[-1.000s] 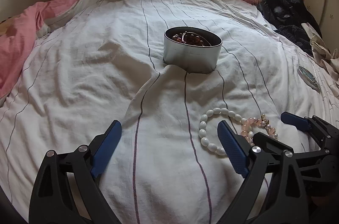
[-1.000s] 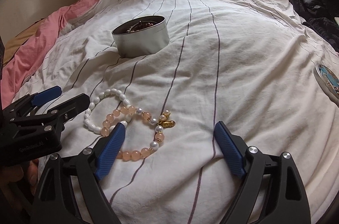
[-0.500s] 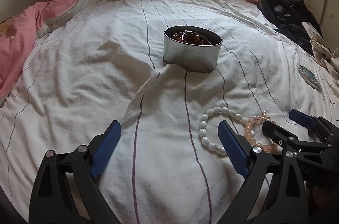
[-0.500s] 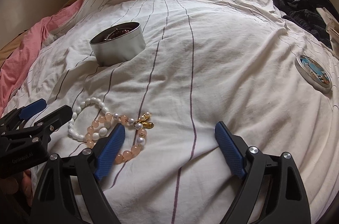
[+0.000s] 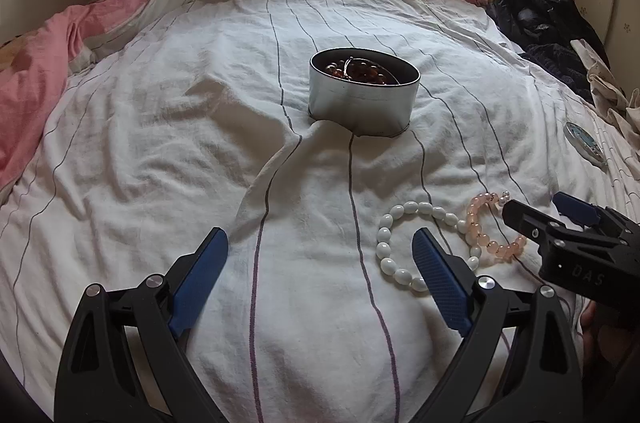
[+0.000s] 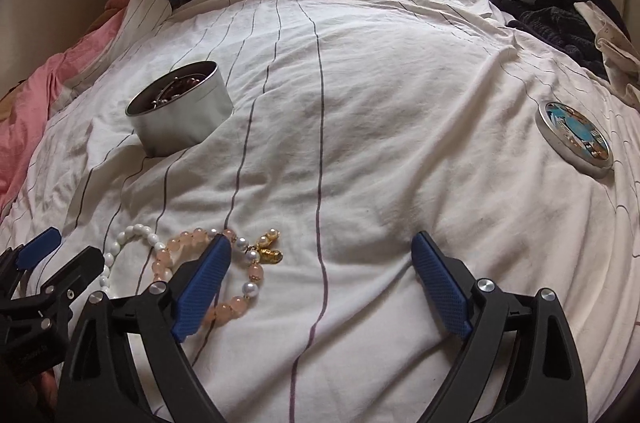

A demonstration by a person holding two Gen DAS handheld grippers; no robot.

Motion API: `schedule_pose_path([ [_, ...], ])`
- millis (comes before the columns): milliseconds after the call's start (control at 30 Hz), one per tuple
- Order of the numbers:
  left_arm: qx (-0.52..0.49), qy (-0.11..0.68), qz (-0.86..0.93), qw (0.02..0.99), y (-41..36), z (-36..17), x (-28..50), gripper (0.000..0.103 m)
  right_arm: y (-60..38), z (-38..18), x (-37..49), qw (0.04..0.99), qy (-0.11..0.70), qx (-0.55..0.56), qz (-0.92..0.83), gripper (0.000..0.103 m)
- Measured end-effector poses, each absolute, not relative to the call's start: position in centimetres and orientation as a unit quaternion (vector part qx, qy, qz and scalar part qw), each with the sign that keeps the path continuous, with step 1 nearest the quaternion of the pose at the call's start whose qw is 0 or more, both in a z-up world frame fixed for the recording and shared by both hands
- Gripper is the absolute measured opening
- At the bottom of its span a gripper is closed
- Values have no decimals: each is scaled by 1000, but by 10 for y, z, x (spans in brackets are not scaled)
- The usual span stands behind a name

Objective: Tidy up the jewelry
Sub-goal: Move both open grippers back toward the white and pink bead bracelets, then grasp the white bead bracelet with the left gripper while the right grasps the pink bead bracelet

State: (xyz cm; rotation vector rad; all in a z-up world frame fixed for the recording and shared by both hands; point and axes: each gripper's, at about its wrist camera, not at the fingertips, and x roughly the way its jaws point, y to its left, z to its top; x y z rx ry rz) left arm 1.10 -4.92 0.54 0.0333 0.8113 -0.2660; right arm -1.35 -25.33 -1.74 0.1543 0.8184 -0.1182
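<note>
While the tin (image 5: 362,99) sits upper centre of the left wrist view, already holding dark red beads, two bracelets remain on the bed (image 5: 160,151), presumably awaiting transfer. Left gripper (image 5: 320,267), lower centre, jaws wide and empty; its right finger overlaps the white bracelet (image 5: 400,243), lower right of centre. Touching it to the right, the pink bracelet (image 6: 208,287), which in the right wrist view lies lower left under the left finger of the right gripper (image 6: 322,283), jaws wide, likely lining up a pick. Lid (image 6: 576,135) at right edge, left off for loading.
</note>
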Motion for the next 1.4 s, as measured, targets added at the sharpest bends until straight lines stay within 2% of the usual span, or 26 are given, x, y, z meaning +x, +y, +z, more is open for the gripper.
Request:
schedule_pose_path([
  [267,95,406,-125,900,-73,-1,13,89,-247,-18,-21,914,396,87,-19,93],
  [367,122,407,-94,900,-73,-2,19,80,-249,-18,-20,914,394,93,-14,94],
  [533,47,413,-74,907,-32,4,27,67,-246,-17,-23,917,389,85,-8,95],
  [733,21,342,-124,931,-24,22,1,66,-235,-14,-26,924,376,65,20,95],
  [833,15,335,-150,930,-27,26,-3,66,-231,-14,-27,923,377,65,38,94],
  [867,17,339,-155,928,-30,25,-2,66,-230,-14,-26,923,377,66,43,93],
  [933,19,348,-172,921,-36,22,2,66,-230,-16,-26,920,383,70,51,82],
  [1033,22,368,-189,910,-42,15,5,66,-233,-19,-23,915,392,80,52,72],
  [1133,4,402,-172,899,-38,3,16,64,-234,-22,-20,910,401,85,54,70],
  [1333,19,407,-160,899,-43,-1,16,62,-235,-22,-20,910,400,89,58,70],
  [1367,25,408,-157,899,-45,-1,16,61,-234,-22,-20,911,399,87,59,69],
  [1400,30,408,-155,899,-46,-1,16,59,-233,-21,-21,912,396,85,61,63],
])
